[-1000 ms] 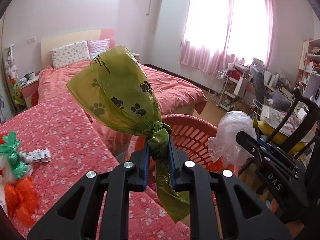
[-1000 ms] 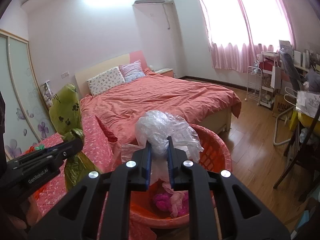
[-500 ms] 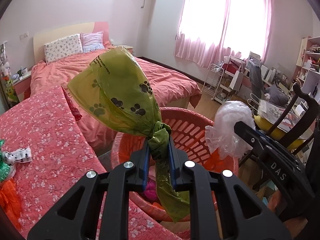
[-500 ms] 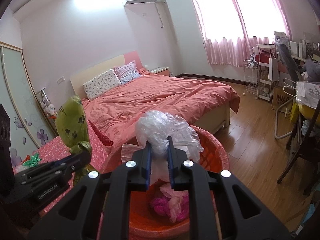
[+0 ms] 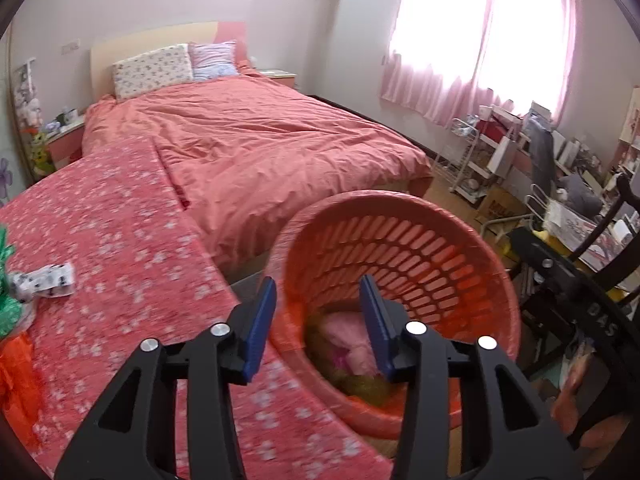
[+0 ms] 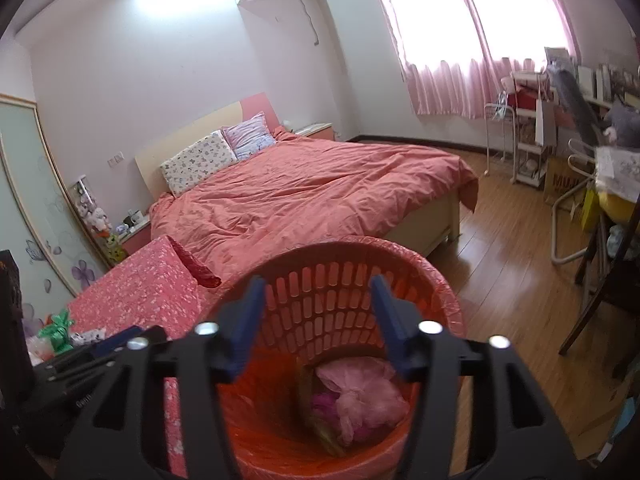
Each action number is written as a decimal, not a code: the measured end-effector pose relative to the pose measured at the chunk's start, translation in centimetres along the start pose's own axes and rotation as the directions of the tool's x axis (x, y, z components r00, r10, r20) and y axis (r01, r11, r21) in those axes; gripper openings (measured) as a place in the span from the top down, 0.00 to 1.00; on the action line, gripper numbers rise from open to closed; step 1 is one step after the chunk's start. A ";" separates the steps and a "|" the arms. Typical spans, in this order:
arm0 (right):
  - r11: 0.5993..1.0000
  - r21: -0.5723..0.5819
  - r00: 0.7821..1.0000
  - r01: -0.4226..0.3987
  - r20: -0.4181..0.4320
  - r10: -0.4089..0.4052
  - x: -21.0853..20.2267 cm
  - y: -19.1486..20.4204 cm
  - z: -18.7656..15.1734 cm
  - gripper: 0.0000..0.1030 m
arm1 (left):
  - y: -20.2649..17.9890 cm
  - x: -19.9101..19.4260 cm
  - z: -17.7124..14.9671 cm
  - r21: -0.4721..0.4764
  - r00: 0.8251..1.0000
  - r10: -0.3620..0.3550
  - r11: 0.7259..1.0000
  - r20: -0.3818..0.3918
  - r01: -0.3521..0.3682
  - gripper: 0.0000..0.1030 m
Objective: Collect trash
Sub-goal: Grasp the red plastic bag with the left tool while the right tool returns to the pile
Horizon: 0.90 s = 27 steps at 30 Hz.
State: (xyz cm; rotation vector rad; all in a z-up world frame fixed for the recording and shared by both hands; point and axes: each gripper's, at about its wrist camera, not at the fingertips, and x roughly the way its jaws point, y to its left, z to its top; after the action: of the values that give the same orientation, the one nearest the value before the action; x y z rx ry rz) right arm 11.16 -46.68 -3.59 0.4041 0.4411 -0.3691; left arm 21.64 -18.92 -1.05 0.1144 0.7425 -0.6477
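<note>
Both claws over red basket (image 6: 436, 280), basket by table's right edge. Drop done, I think; next job: go back for more trash. Best way: lift claws straight up first, don't bump basket rim. Left claw (image 5: 318, 322) wide open, holds nothing, touches nothing. Right claw (image 6: 316, 326) wide open too, empty. Pink bag (image 6: 360, 398) lies in basket bottom, blurry yellow-green thing beside it. Green trash (image 5: 6, 280), orange trash (image 5: 14, 364), white scrap (image 5: 50, 280) wait at table's left edge.

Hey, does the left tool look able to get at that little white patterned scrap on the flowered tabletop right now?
Probably yes. The left tool is open and holds nothing, and the white patterned scrap lies in the open on the flowered tabletop, off to its left. Only the green trash sits beside it.
</note>
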 end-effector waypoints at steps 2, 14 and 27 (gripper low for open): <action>1.000 -0.021 1.000 0.015 0.005 -0.015 -0.2 0.3 -0.2 0.35 | 0.7 -0.7 -0.4 0.004 0.999 0.039 0.999 0.011 -0.039 0.48; 0.993 -0.121 1.000 -0.006 -0.008 0.006 -1.6 5.3 -1.3 0.25 | 7.7 -7.2 -2.9 -0.065 0.979 0.199 0.978 0.048 -0.196 0.44; 0.949 -0.252 0.981 -0.187 -0.092 0.169 -2.9 15.9 -4.8 0.25 | 22.6 -17.1 -7.5 -0.304 0.888 0.458 0.852 0.041 -0.426 0.44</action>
State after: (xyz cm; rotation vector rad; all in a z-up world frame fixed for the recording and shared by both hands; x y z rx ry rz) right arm 13.90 -30.12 -1.55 0.1984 0.5092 -0.1183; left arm 20.95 10.28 1.86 -0.0205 0.6632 -0.0976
